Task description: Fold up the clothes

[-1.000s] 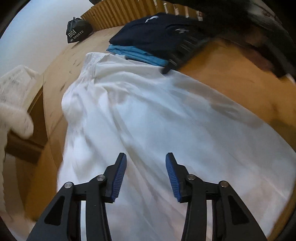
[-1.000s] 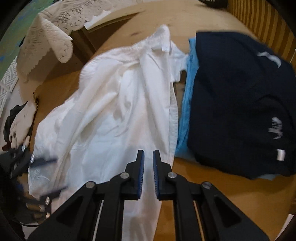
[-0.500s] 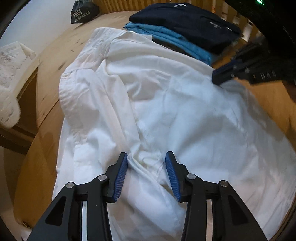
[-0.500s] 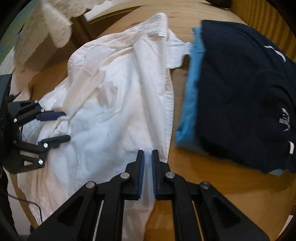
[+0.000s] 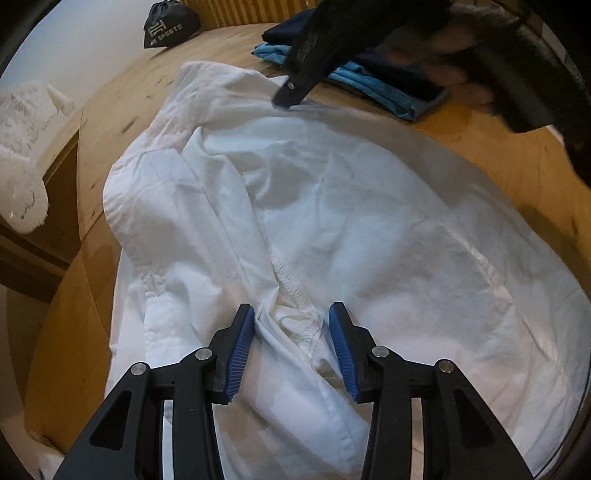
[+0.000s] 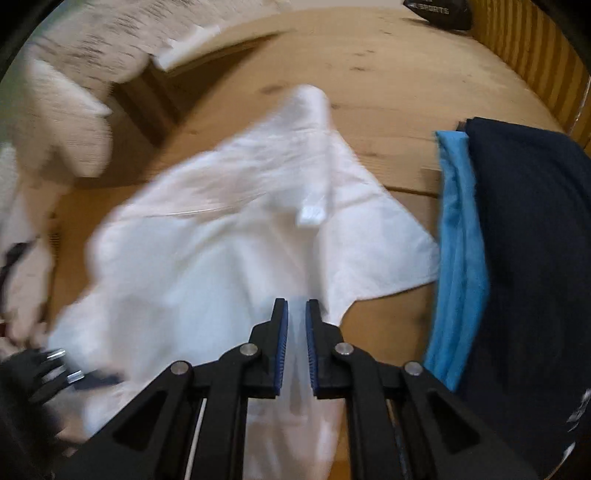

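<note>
Now, change: the right gripper (image 6: 295, 347) is lifting its pinched strip of the crumpled white cotton shirt (image 5: 332, 206) away from the round wooden table (image 5: 509, 155); half a second ago that cloth was lying flat, and the view is now blurring with the motion.
Left change: the left gripper (image 5: 291, 347), which was hovering over the shirt a second ago, is now sitting down into a bunched seam fold.
Meaning: judging by both grips, the shirt is being raised or spread for a fold; it is not lying folded now.
Right tongs: standing nearly closed, with a narrow band of white cloth running between the blue pads.
Left tongs: standing wide apart, with the seam ridge lying between the pads; whether they are pressing it, I cannot tell.
Shirt place: lying across the table's middle, its collar end pointing away from both grippers.
Folded stack: a dark navy folded garment (image 6: 524, 258) is resting on a bright blue folded garment (image 6: 460, 236), just beside the shirt at the table's right side.
Count: one white shirt, two folded garments, two grippers.
Others: one black drawstring bag (image 5: 168, 24) is lying at the table's far edge; one white lace cloth (image 6: 62, 85) is hanging off to the table's left.
</note>
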`<state>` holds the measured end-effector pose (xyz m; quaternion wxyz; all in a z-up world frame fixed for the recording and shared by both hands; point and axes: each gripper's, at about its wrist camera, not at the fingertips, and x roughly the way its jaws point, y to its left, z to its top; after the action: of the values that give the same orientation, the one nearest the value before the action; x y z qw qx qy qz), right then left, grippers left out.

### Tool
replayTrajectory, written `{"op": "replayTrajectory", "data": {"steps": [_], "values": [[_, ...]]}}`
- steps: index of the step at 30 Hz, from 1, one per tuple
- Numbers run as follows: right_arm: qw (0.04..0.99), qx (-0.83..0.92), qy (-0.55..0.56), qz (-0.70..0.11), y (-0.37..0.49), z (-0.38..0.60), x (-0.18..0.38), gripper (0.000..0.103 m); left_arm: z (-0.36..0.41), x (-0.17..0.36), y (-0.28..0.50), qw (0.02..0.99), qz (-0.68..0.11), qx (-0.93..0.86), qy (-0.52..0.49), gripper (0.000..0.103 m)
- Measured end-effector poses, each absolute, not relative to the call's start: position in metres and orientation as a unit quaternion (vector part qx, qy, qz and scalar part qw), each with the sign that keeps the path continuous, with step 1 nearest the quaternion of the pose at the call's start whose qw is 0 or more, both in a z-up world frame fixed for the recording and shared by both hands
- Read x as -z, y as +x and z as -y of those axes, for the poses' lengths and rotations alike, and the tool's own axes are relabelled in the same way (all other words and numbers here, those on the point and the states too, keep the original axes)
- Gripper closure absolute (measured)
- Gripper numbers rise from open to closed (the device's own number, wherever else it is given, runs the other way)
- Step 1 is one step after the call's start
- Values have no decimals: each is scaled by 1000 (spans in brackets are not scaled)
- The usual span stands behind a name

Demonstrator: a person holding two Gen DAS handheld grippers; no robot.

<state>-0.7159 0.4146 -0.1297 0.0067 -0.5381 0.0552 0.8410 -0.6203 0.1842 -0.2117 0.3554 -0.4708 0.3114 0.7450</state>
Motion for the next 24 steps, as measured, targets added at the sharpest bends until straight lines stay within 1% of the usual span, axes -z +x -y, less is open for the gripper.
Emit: {"op": "replayTrajectory", "data": {"steps": [2,3,5,7,9,11,14,16,17,20,22,24], "values": [[71,-850,-521,-35,-717,-429,124,97,-185,212,-620,357,-314,-745,-468,62],[63,-853,-515,-46,-713,-432,117,94,-185,213,-620,358,-315,-745,-466,62],[26,-859,-504,-81,-704,-435,103,94,-186,214,-621,359,-316,-745,-465,62],[-17,-868,-491,-71,-691,-421,89,95,-188,215,-620,359,-318,-745,-463,62],[-57,-861,-504,-44,-680,-397,91,95,-190,215,-620,357,-322,-746,-460,62],[-51,-840,-539,-14,-679,-390,109,95,-192,216,-619,354,-326,-746,-459,62],[-12,-835,-549,-40,-681,-413,112,97,-194,214,-618,343,-335,-746,-463,62],[-16,-840,-538,-62,-675,-423,94,96,-186,197,-609,342,-336,-752,-452,63],[-29,-844,-530,-72,-668,-424,82,94,-176,183,-601,341,-330,-761,-442,62],[-75,-844,-526,-76,-647,-414,54,93,-126,146,-570,313,-313,-793,-419,63],[-114,-837,-529,-85,-632,-402,42,89,-90,136,-563,292,-298,-805,-422,61],[-130,-830,-536,-79,-627,-379,44,70,-50,133,-549,267,-285,-811,-436,57]]}}
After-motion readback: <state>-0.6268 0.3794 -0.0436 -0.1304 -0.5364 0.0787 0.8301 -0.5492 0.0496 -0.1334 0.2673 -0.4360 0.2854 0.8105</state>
